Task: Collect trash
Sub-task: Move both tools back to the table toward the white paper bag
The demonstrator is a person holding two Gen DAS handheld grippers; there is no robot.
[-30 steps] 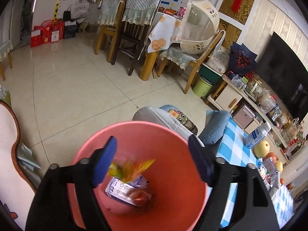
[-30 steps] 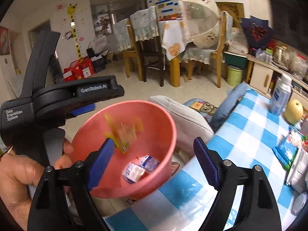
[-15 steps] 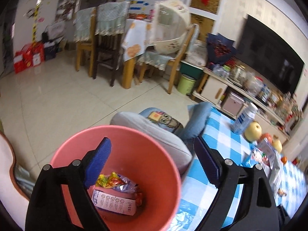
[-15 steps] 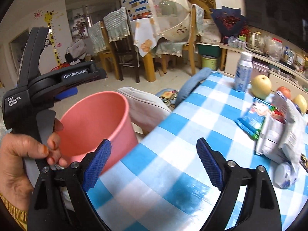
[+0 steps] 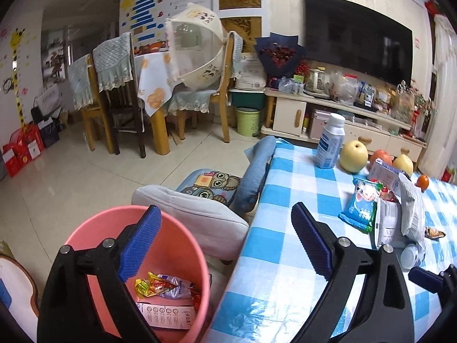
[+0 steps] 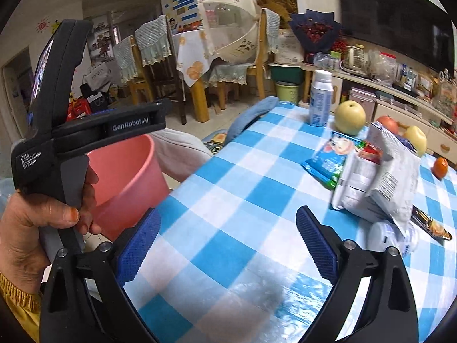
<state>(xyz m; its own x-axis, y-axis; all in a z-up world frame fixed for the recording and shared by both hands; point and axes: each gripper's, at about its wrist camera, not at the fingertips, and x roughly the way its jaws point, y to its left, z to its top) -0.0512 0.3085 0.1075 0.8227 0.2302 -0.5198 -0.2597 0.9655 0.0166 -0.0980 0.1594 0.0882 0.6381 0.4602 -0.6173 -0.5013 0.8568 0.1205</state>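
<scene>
Packets [image 6: 371, 177], bottle [image 6: 320, 98], fruit [image 6: 350, 117] beyond spread right gripper [image 6: 225, 243].

A wide stretch of the blue-and-white checked bench [image 6: 228, 223] lies bare in front of the right hand-held gripper [image 6: 228, 245], whose jaws stand wide apart. To the right, a heap of white and blue snack packets [image 6: 371, 177] blocks the way, with a yellow pear [image 6: 350, 117] and white bottle [image 6: 320, 100] behind it. Left of the bench edge, a round pink plastic bucket [image 5: 182, 245] stands open-topped, a grey padded chair [image 5: 197, 217] just beside it
</scene>
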